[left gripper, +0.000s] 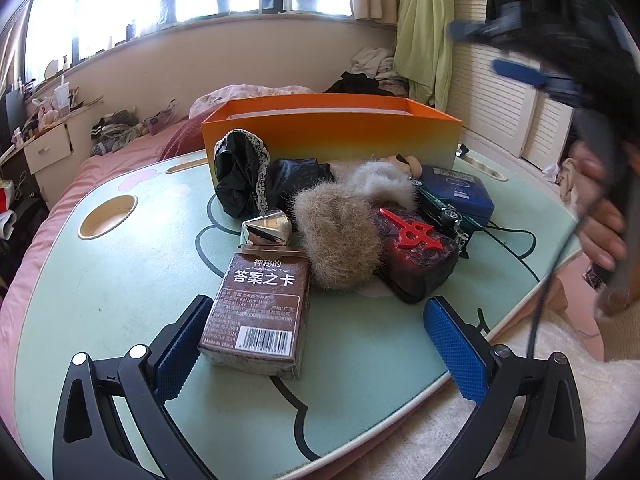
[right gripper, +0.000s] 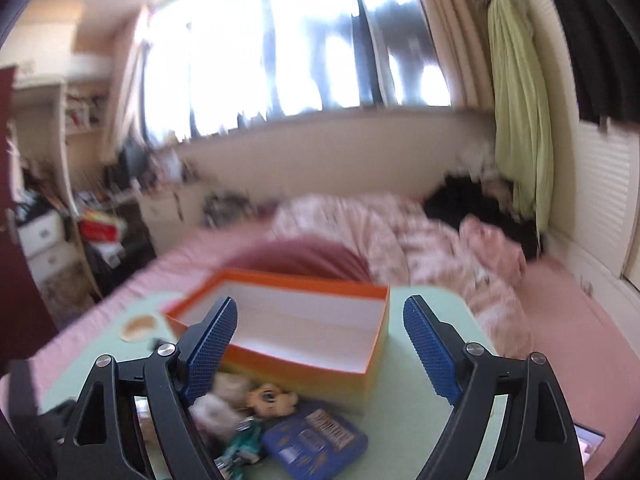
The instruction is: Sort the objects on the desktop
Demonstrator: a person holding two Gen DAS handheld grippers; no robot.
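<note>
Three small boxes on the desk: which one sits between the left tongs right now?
The brown card box, lying between the open left tongs. The blue box and the dark box with the red emblem lie farther back.

The brown card box (left gripper: 260,308) reads "神秘的 答案之卡" and, beside its barcode, "Made in China".

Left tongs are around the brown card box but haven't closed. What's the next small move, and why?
Probably close the left tongs on the brown card box. It stands between the open blue pads, nearer the left one, apart from the pile behind it. The orange box at the back looks empty, and the right tongs hold nothing.
</note>
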